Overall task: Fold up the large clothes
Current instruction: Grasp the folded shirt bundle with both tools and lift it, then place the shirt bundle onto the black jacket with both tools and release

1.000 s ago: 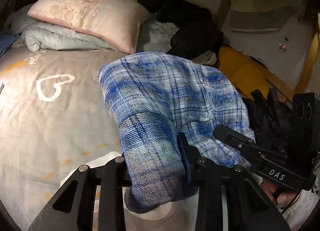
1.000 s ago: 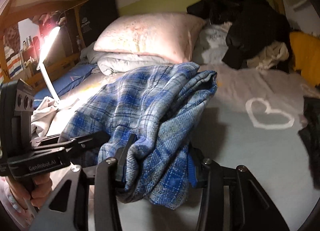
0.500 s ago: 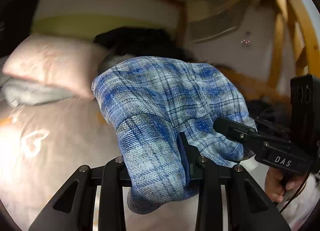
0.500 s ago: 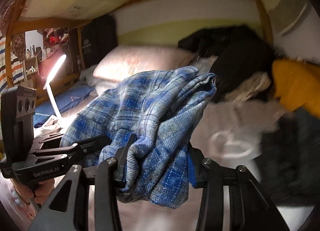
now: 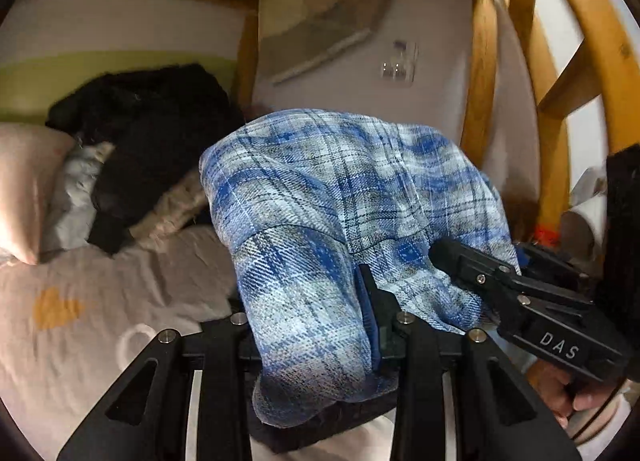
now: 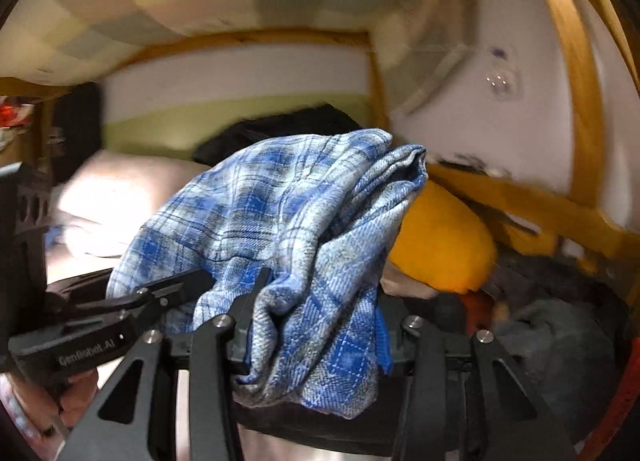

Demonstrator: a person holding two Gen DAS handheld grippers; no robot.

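Observation:
A folded blue and grey plaid shirt (image 5: 340, 213) hangs in the air between both grippers, lifted off the bed. My left gripper (image 5: 312, 325) is shut on one end of the bundle. My right gripper (image 6: 316, 321) is shut on the other end of the plaid shirt (image 6: 296, 221). The right gripper also shows at the right of the left wrist view (image 5: 520, 293), and the left gripper at the left of the right wrist view (image 6: 132, 309). The fabric hides the fingertips.
The bed sheet (image 5: 100, 293) with heart prints lies below. A pink pillow (image 5: 24, 189) and a black garment pile (image 5: 160, 141) are at the head. Wooden bunk posts (image 5: 484, 73) stand to the right. A yellow cushion (image 6: 444, 241) and dark clothes (image 6: 560, 341) lie by the wall.
Both grippers have lifted the plaid shirt off the bed and swung it to the right, towards the wooden frame and wall. Both stay shut on it.

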